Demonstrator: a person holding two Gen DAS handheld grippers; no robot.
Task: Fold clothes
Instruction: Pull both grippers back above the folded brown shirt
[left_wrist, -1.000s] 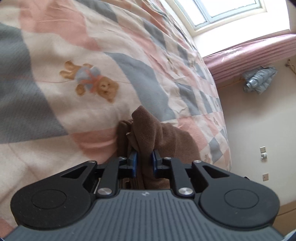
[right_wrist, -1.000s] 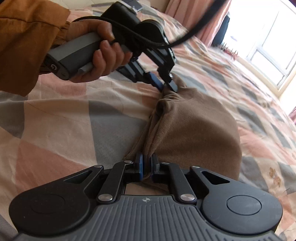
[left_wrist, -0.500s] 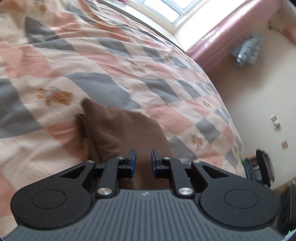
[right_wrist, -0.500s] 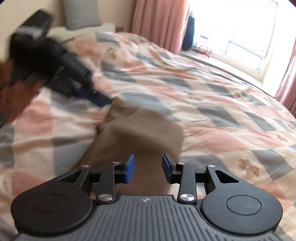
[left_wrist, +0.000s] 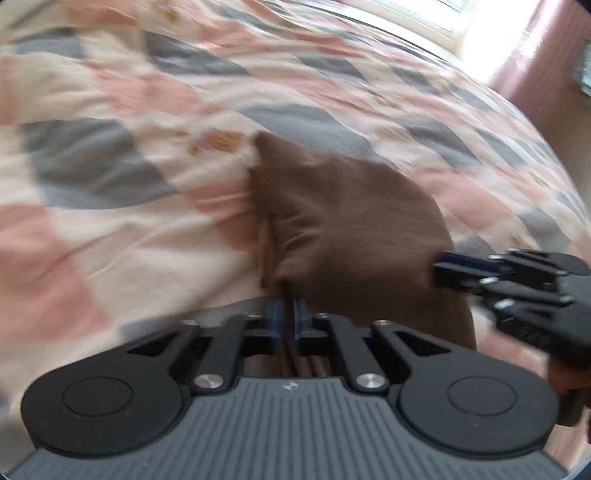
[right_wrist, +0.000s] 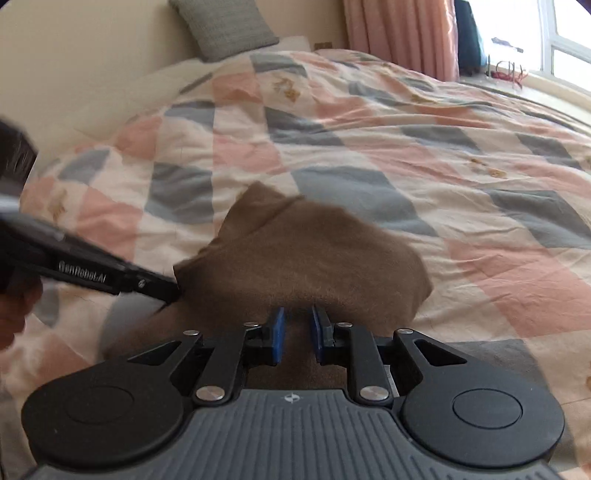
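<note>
A brown garment (left_wrist: 354, 221) lies folded in a small bundle on the checked quilt (left_wrist: 110, 221); it also shows in the right wrist view (right_wrist: 306, 254). My left gripper (left_wrist: 286, 319) is shut on the garment's near left edge, with layered fabric between its blue pads. In the right wrist view the left gripper (right_wrist: 166, 290) touches the bundle's left side. My right gripper (right_wrist: 298, 334) is open, low over the garment's near edge, with nothing between its pads. It shows at the right of the left wrist view (left_wrist: 443, 271).
The quilt, in pink, grey and cream checks, covers the whole bed. A grey pillow (right_wrist: 221, 26) leans on the headboard. Pink curtains (right_wrist: 399, 33) and a bright window (right_wrist: 565, 40) are at the far side.
Both grippers let go of the garment and pulled back. My left gripper has since closed on the near left edge. My right gripper stays open and has moved closer to the bundle.
</note>
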